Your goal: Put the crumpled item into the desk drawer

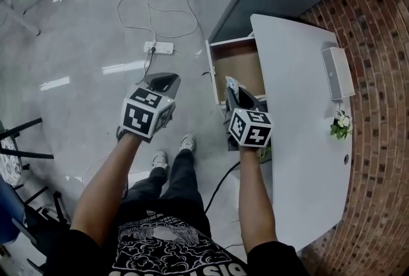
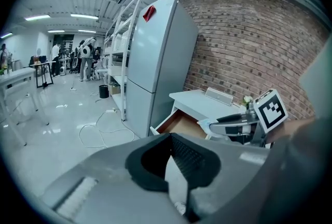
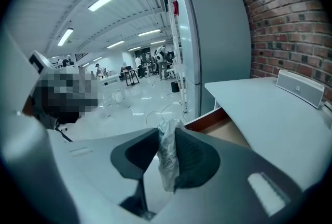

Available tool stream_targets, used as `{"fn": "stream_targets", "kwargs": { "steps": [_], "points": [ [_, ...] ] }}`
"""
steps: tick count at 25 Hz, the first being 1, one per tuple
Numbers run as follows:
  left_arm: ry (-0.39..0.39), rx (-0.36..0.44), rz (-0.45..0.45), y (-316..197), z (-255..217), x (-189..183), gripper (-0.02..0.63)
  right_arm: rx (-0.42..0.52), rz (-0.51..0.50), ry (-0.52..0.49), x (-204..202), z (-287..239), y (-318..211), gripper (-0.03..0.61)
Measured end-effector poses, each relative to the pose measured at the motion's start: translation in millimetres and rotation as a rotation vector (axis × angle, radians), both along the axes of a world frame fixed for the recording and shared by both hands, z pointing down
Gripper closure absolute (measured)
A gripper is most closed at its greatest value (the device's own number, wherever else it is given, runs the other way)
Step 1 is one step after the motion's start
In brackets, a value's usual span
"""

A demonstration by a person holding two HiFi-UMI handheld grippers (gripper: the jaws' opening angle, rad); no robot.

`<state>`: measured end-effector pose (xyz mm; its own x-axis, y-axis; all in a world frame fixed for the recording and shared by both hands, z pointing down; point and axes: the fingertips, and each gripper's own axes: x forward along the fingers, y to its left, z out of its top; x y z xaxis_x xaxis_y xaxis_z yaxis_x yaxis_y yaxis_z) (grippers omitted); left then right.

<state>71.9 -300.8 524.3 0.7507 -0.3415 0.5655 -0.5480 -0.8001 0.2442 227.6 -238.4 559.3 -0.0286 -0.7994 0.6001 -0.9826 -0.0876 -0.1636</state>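
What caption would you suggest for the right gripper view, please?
Right gripper shut on the crumpled item, with the open desk drawer just ahead.

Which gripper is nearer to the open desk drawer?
Right. The right gripper, clamped on the crumpled item, hangs over the front edge of the drawer. The left gripper is out to the side over the floor, away from the desk.

Brick wall [image 1: 377, 25], glossy grey floor [image 1: 83, 32], tall cabinet [image 2: 155, 62]
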Motion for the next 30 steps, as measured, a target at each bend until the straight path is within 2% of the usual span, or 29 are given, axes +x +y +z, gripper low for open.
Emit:
{"fn": "stream_targets", "kwargs": {
  "steps": [8, 18, 30],
  "points": [
    [-0.052, -0.025, -0.044, -19.5, 25.9, 21.9, 0.611, -0.061, -0.055, -0.052, 18.5, 54.7, -17.7, 0.480],
    [-0.081, -0.064, -0.056, -31.7, 64.1, 59.4, 0.611, -0.125, -0.077, -0.092, 43.1, 117.9, -36.0, 0.480],
    [-0.138, -0.129, -0.068, -37.3, 118.1, 75.4, 0.611, -0.199, -0.083, -0.115, 62.7, 182.8, -58.3, 0.477]
  ]
}}
